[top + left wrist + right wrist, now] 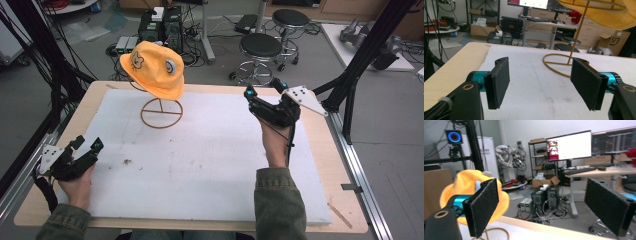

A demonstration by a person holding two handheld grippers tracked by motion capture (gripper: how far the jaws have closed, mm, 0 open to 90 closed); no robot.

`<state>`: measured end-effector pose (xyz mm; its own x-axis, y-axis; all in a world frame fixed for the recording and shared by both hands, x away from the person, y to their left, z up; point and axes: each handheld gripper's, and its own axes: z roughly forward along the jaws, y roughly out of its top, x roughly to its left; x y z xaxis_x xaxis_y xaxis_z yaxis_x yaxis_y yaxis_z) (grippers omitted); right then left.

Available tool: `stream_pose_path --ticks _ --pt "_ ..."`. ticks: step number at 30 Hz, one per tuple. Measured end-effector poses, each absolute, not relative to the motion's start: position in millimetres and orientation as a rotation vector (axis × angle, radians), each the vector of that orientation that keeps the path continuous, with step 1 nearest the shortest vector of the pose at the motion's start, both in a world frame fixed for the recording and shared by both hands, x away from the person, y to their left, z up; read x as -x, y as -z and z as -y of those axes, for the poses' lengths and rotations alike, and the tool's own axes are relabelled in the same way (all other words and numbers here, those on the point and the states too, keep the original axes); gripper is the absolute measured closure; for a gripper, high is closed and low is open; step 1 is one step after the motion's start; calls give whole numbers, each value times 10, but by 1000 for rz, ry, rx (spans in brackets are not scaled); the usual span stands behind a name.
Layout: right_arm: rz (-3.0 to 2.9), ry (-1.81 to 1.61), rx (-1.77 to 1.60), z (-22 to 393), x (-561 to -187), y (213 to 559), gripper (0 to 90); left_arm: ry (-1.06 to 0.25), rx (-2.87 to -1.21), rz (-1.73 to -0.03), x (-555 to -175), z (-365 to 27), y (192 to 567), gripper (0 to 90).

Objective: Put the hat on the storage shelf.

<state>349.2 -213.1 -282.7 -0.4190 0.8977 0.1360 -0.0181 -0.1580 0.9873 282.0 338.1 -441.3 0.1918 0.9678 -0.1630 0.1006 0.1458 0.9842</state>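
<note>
Two tongs (86, 144) (265, 88) released, soft yellow hat (154, 68), round wire stand (161, 113), white foam mat (200, 155)

The person is wearing olive-green sleeves with ribbed cuffs on both forearms. The left tongs (86, 144) and the right tongs (265, 88) are showing black bodies, each carrying a grey three-cornered plate dotted with dark marks. Teal collars are sitting behind flat black pads (499, 82) faced with coarse, felt-like material. Brass-coloured rings are glinting on the housings, and black cables are trailing from both.
</note>
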Motion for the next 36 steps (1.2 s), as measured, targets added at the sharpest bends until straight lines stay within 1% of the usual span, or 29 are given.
stream_pose_path --ticks 7,21,29,36 --pt "-1425 -1570 -1029 2362 -3299 2949 112 -910 -1250 -1186 -2810 -3364 4411 319" --pt "-1472 -1471 -1049 2647 -3028 3205 111 -909 -1260 -1176 -2801 -3320 4411 318" --pt "-1461 -1461 -1070 2795 -2920 3197 112 -909 -1268 -1177 -2797 -3319 4412 318" --pt "-1474 -1385 -1073 2968 -2736 3323 112 -907 -1267 -1177 -2802 -3315 4414 319"
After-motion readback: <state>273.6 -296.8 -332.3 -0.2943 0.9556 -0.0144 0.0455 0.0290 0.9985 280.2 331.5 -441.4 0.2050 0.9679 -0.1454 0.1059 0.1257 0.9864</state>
